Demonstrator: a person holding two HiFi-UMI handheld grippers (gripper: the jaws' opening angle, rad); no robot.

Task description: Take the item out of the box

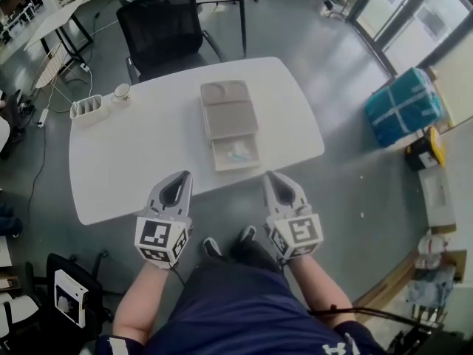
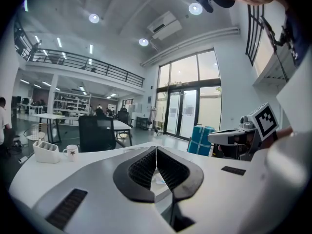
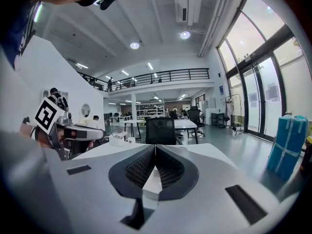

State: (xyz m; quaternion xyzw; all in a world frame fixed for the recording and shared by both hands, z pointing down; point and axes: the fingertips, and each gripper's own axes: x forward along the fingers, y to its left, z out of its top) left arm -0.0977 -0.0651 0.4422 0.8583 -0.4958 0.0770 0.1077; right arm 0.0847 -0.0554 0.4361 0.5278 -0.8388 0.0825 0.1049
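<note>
An open beige box [image 1: 235,152] lies near the white table's [image 1: 133,154] front edge, its lid [image 1: 228,109] folded back away from me. Inside the tray rests a small pale item [image 1: 237,154] with a bluish mark. My left gripper [image 1: 179,178] is held just off the front edge, left of the box, with its jaws closed and nothing between them. My right gripper [image 1: 275,177] hovers at the same height, right of the box, jaws also closed and empty. In the left gripper view the closed left gripper [image 2: 156,152] points over the table; the right gripper [image 3: 155,151] does the same in its own view.
A white rack [image 1: 89,108] and a small cup [image 1: 122,92] stand at the table's far left corner. A black office chair [image 1: 164,28] sits behind the table. A teal wrapped bundle [image 1: 403,106] stands on the floor to the right. More desks fill the back.
</note>
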